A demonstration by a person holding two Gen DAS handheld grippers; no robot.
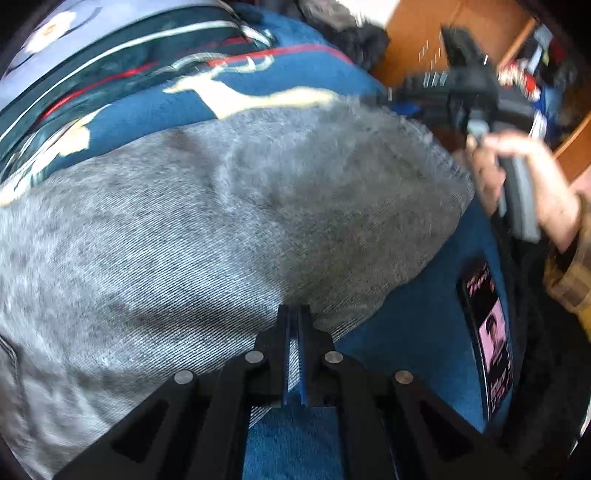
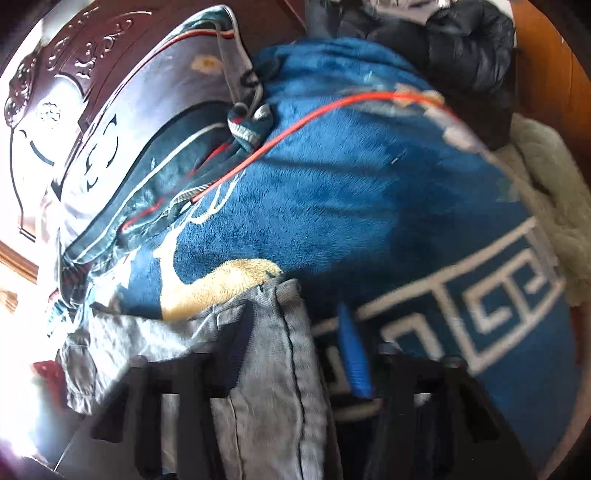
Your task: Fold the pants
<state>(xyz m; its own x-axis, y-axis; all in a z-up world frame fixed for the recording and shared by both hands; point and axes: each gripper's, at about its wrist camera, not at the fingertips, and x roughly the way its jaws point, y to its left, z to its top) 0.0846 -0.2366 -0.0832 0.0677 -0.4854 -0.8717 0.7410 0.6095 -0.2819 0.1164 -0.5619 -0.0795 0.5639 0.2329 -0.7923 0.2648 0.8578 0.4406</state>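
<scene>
A bed is covered by a plush blue blanket printed with a cream deer and, on the right wrist view, a white key-pattern border. At the far side lies a dark striped quilt with red and white lines, and behind it stands a carved dark wooden headboard. A black padded jacket is heaped at the far right, beside a pale fleecy throw. Orange-brown wooden shelves with blurred items fill the far right of the room. A phone with a lit pink screen lies on the blanket at the near right.

Grey pants are spread across the blanket, filling most of the left wrist view.

The left gripper has its fingers pressed together, pinching the near edge of the pants.

The right gripper is spread wide. Its dark left finger and blue right finger sit either side of a seamed fold of the pants, which lies between them; whether either finger touches the cloth cannot be told through the blur. In the left wrist view this gripper appears at the far right, held in the person's hand at the far edge of the pants.
</scene>
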